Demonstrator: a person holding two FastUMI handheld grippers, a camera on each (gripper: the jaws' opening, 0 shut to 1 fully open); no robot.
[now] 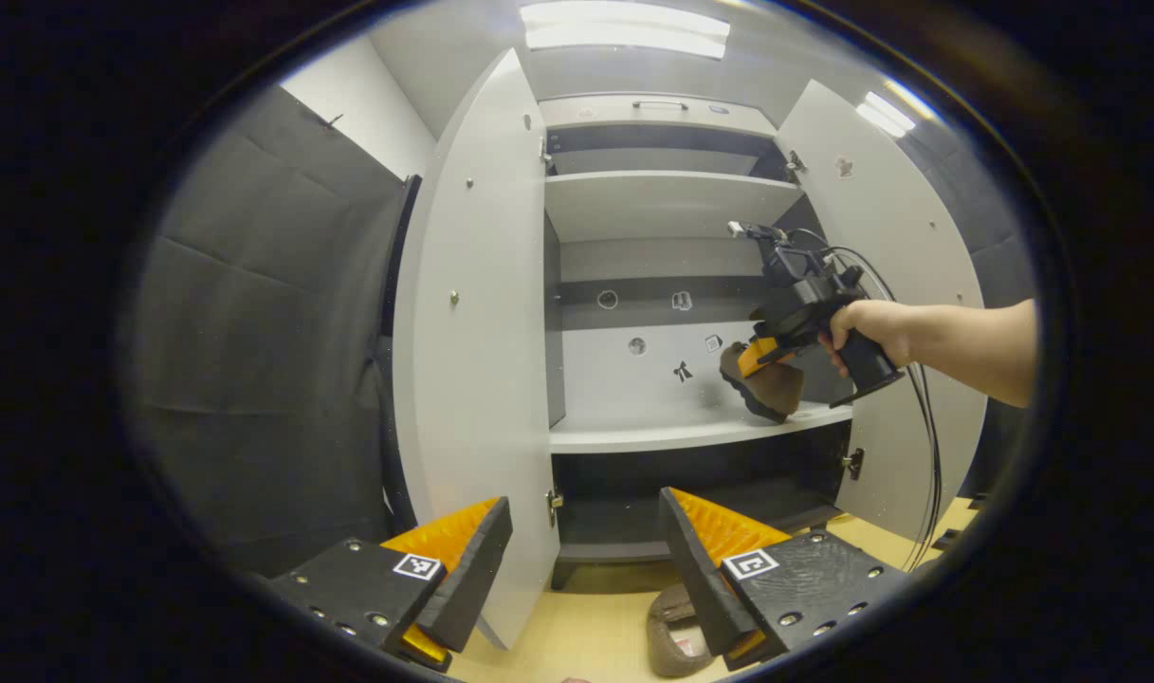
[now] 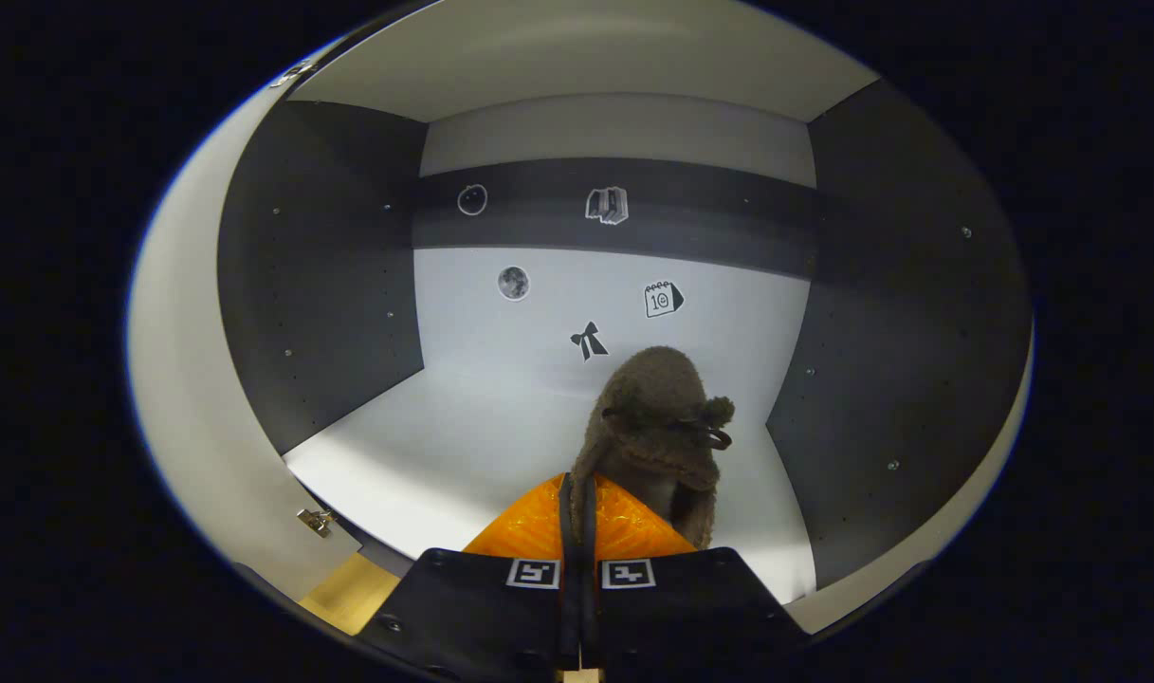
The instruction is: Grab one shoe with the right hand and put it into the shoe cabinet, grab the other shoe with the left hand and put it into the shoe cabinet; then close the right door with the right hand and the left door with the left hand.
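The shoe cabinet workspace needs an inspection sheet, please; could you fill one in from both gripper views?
Surface: pale wooden floor in front of the shoe cabinet.
Job's things: both doors open; one brown shoe carried over the middle shelf; second shoe on the floor.
Clutter: nothing seen.
Grippers: right gripper shut on the shoe; left gripper open, empty, above the floor.
Cables: black cable hanging from the right gripper.
Surroundings: black cloth wall, ceiling lights.
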